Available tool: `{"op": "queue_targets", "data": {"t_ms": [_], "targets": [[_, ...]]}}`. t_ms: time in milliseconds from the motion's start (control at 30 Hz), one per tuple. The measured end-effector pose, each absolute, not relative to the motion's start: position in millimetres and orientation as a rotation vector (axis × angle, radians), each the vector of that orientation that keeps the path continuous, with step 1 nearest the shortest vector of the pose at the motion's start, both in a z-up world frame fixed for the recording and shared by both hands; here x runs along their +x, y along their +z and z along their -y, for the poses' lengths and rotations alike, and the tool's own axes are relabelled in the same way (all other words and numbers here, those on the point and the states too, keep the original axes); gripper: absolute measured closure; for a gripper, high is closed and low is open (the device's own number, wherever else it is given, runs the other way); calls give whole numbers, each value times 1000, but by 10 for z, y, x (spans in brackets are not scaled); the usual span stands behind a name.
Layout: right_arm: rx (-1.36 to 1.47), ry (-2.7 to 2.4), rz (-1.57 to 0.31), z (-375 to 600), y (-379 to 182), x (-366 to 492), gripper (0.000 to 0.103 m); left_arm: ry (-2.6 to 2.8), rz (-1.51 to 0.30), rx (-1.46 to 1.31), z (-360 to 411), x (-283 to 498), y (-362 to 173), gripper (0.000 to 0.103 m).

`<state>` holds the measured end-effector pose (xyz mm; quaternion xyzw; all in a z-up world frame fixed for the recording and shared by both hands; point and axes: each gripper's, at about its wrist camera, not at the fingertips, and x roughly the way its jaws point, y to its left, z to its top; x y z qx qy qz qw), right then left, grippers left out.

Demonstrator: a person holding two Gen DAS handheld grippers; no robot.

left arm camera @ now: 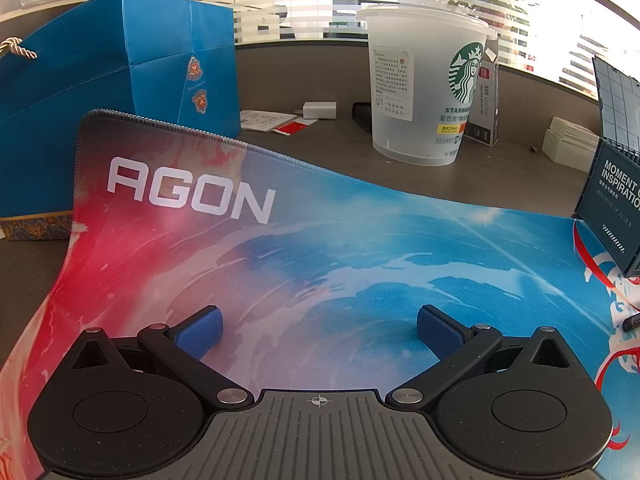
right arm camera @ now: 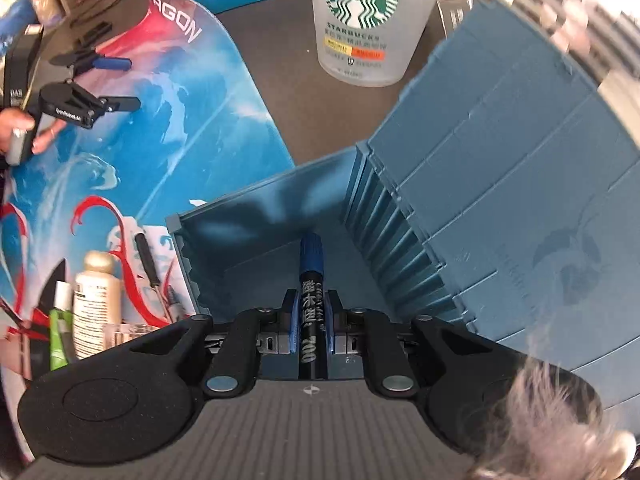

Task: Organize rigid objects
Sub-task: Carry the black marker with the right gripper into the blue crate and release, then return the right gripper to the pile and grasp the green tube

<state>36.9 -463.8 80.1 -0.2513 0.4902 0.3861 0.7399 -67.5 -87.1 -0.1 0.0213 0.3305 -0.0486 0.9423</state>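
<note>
Hovering over the open blue crate (right arm camera: 280,216), the right hand-held gripper (right arm camera: 311,320) clamps a black marker (right arm camera: 311,280) pointing steeply down inside it; releasing early could bounce it out, while the left hand-held gripper (left arm camera: 319,330) rests with fingers apart.

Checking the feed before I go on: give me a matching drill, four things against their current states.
Things:
1. marker
2. left gripper
3. Starbucks cup
4. cream bottle

States:
A. open, holding nothing, over the mat
B. standing upright on the bare desk
C. clamped in the right gripper, tip down into the blue box
D. lying on the mat beside the box

Pairs: 1-C, 2-A, 3-B, 4-D
</note>
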Motion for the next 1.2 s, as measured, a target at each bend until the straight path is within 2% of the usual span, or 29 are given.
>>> {"op": "queue_targets", "data": {"t_ms": [33, 100, 167, 267, 333, 433, 467, 500, 600, 800, 1033, 1133, 1200], "targets": [[-538, 845, -1085, 4646, 792, 383, 89, -99, -674, 43, 872, -675, -1, 0], [-519, 823, -1099, 4676, 797, 411, 77, -99, -674, 44, 871, -675, -1, 0], [-526, 788, -1090, 4688, 806, 405, 71, -99, -674, 43, 871, -676, 0, 0], [-553, 751, -1053, 4697, 842, 338, 68, -99, -674, 43, 872, -676, 0, 0], [-575, 719, -1005, 4704, 895, 267, 59, -99, -674, 43, 872, -676, 1, 0], [-557, 682, -892, 4731, 1073, 82, 36, -99, -674, 43, 872, -676, 1, 0], [-558, 665, -845, 4739, 1133, -5, 24, -99, -674, 43, 872, -676, 1, 0], [-565, 643, -789, 4740, 1193, -115, 17, -99, -674, 43, 872, -676, 1, 0], [-561, 594, -609, 4722, 1341, -569, 3, -99, -674, 43, 873, -677, 2, 0], [-365, 606, -399, 4634, 1344, -1595, 0, -99, -674, 44, 873, -677, 2, 0], [-343, 674, -519, 4304, 718, -2454, 0, -99, -674, 44, 873, -678, 3, 0], [-303, 715, -596, 4328, 513, -2599, 6, -99, -674, 44, 873, -678, 4, 0], [-290, 710, -632, 4332, 398, -2692, 15, -99, -674, 43, 873, -679, 4, 0]]}}
